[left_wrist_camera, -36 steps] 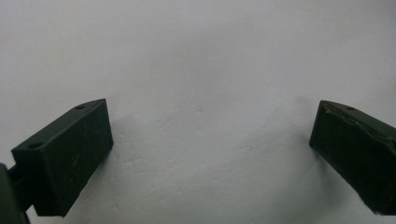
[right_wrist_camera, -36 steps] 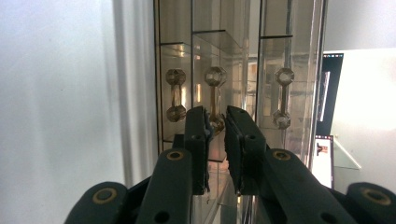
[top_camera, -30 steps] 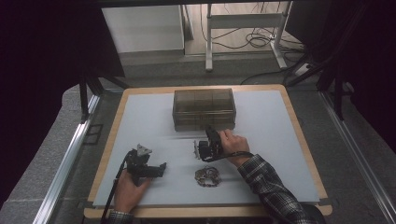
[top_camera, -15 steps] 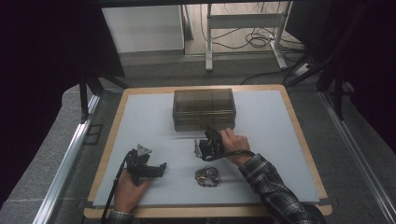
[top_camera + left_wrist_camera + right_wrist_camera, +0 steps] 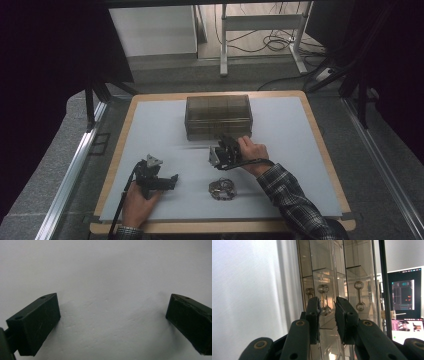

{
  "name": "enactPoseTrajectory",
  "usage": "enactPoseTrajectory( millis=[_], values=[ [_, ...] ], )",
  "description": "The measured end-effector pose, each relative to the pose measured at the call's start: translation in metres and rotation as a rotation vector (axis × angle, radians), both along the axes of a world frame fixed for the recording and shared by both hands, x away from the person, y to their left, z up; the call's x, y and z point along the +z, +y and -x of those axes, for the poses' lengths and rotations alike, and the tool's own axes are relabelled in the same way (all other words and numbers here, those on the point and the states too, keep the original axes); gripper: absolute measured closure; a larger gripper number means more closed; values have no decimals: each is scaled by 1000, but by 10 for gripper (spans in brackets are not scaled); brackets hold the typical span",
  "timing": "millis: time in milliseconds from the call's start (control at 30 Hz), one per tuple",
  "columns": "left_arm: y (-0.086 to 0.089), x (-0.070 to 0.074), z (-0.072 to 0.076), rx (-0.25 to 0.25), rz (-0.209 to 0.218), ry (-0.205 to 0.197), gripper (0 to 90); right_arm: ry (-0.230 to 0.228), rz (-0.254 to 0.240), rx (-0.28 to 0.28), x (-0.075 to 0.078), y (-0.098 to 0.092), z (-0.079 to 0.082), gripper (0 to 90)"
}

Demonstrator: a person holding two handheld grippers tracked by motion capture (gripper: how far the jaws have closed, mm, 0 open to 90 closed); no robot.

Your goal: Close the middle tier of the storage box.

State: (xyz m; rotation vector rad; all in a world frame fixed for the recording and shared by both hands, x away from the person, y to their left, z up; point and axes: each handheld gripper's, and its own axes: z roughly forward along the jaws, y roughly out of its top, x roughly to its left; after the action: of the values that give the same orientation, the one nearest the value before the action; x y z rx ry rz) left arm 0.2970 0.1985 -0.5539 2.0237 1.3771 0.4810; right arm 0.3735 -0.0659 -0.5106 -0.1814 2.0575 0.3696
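A clear, smoky acrylic drawer box (image 5: 218,117) stands at the back middle of the white mat (image 5: 285,150). My right gripper (image 5: 227,141) is held at its front face, turned on its side. In the right gripper view the jaws (image 5: 327,308) leave only a narrow gap, and the lower end of a clear drawer handle (image 5: 323,298) shows in that gap; the pads do not visibly press on it. My left gripper (image 5: 172,179) rests low on the mat at the front left, its jaws (image 5: 112,322) wide apart with bare mat between them.
A small dark, shiny bundle (image 5: 221,189), like a watch or chain, lies on the mat in front of the right hand. The wooden table edge (image 5: 320,140) frames the mat. More clear handles (image 5: 359,296) show on the box front.
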Motion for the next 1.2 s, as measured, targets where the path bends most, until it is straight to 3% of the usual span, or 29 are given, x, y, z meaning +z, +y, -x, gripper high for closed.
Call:
enactPoseTrajectory(
  millis=[433, 667, 967, 1200],
  values=[
    [0, 0, 0, 4, 4, -2, 0, 187, -118, 29, 13, -7, -7, 691],
    [0, 0, 0, 0, 1, -3, 0, 241, -148, 44, 17, -10, -9, 678],
    [0, 0, 0, 0, 1, -4, 0, 377, -253, 52, 24, -17, -16, 663],
    [0, 0, 0, 0, 1, -4, 0, 413, -264, 48, 27, -20, -19, 653]
  ],
)
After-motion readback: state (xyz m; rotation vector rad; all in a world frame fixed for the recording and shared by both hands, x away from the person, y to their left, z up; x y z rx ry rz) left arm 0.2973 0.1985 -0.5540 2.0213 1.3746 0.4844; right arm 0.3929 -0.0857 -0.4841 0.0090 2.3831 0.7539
